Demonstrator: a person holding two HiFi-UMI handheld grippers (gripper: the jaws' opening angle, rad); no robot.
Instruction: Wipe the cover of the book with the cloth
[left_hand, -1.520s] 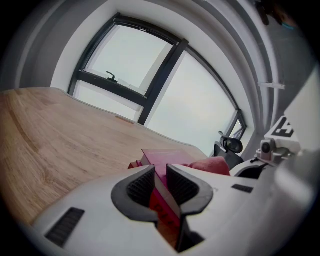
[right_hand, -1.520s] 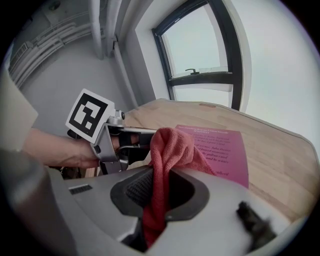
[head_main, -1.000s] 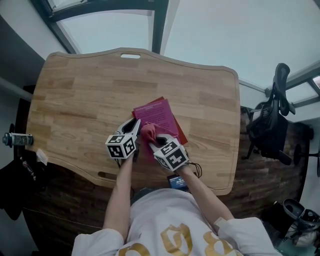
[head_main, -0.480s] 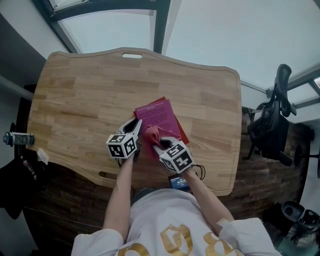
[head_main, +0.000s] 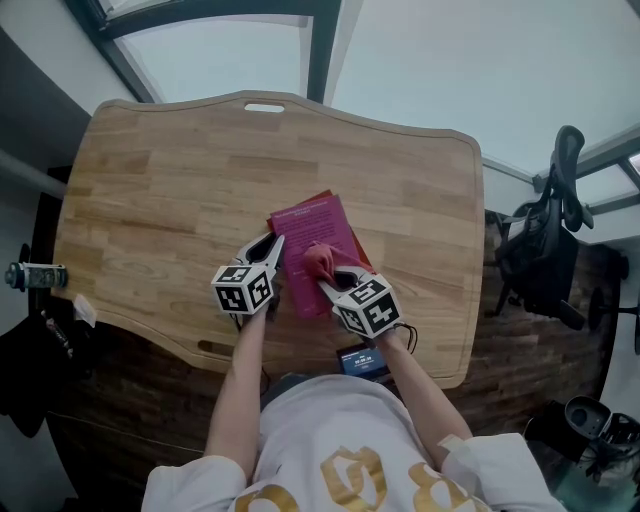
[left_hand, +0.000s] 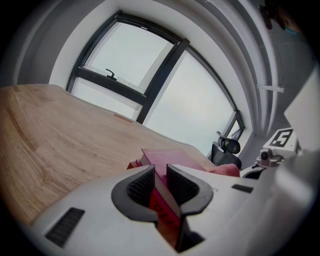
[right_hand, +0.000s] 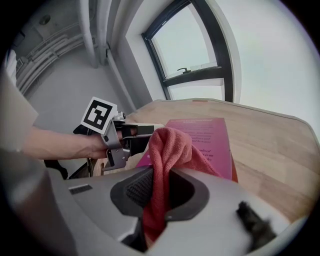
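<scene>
Two grippers meet at the near edge of a pink book (head_main: 312, 228) lying flat on the wooden bench (head_main: 170, 190), a little right of its middle. The left gripper (head_main: 270, 244) has its jaws pinched on the book's near left edge; in the left gripper view the pink cover and its edge run straight between the two ribbed pads (left_hand: 141, 185). The right gripper (head_main: 338, 276) has its jaws pressed onto a red cloth (head_main: 320, 260), which bunches up out of them and rests on the cover's lower right part (the right gripper view shows the cloth (right_hand: 167, 145) folded over against the printed pink surface (right_hand: 210, 132)). A red edge shows along the book's right side, beneath the pink cover. Beyond the bench's right end stands a dark office chair (head_main: 545, 250).
</scene>
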